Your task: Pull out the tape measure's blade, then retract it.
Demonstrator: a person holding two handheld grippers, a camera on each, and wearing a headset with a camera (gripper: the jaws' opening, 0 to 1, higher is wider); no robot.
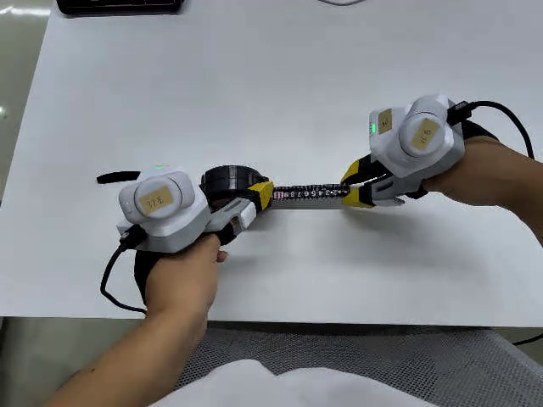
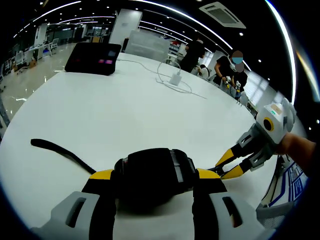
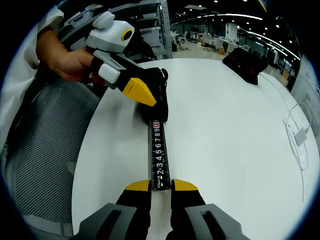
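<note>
Digits 2 to 9 on blade [image 3: 158, 160]

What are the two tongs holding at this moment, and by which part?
The left tongs clamp the tape measure's black case by its sides; the right tongs pinch the tip of the pulled-out blade.

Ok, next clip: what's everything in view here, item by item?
Tape measure case: one, black, mid-table, between the left gripper's jaws.
Blade: one, black with white numerals, drawn out from case to right gripper.
Strap: one, black, on the table beside the case.
Table: one, white.
Flat device: one, dark, table's far edge.
Charger with cable: one, white, far side of table.
Mesh chair: one, grey, at the near edge.
People: at least two, background.
Left gripper: one, white-grey, yellow-tipped jaws shut on the case.
Right gripper: one, same colours, jaws shut on the blade's end.
Hands: two, one holding each gripper.
</note>
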